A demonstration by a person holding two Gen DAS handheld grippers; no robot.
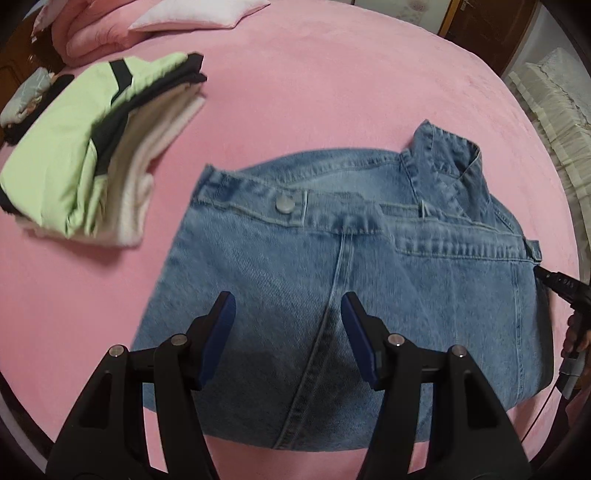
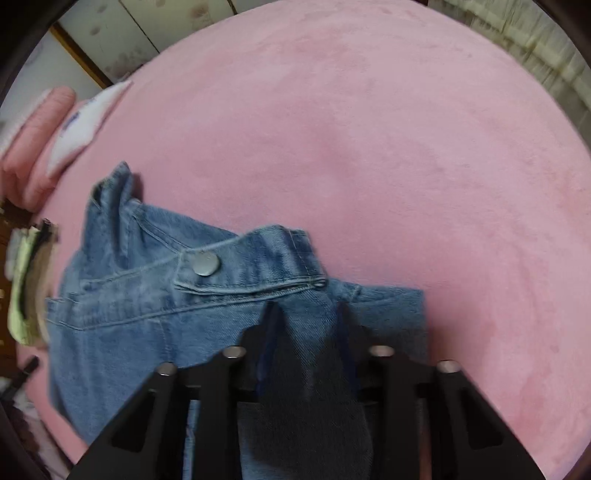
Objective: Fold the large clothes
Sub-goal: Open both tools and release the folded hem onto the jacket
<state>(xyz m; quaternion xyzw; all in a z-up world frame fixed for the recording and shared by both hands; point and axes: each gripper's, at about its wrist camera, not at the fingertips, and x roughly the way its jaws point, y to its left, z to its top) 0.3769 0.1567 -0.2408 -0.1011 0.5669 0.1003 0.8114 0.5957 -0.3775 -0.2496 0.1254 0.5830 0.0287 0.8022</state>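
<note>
Item: folded blue denim garment (image 1: 332,280), laid flat on a pink bed cover (image 1: 295,92), near the cover's near edge; waistband with one metal button (image 1: 284,204) turned toward the far side, a collar-like flap (image 1: 450,158) standing up at its far right corner. Left gripper (image 1: 288,317): poised over the denim, jaws released and standing well apart, blue pads (image 1: 225,332) bare, nothing between them; a seam of the garment runs below the gap. Right gripper (image 2: 306,332): over the garment's right part, jaws parted only narrowly, with a dark fold of denim lying in the gap; whether the pads press on it cannot be told, the view being blurred. Its black tip also shows at the garment's right edge in the left wrist view. Also present: a stack of folded clothes (image 1: 85,155), pale green on top with black and cream layers beneath, toward the cover's far left; a pink rolled blanket (image 1: 88,37) and a pale pillow (image 1: 199,13) at the far edge.
</note>
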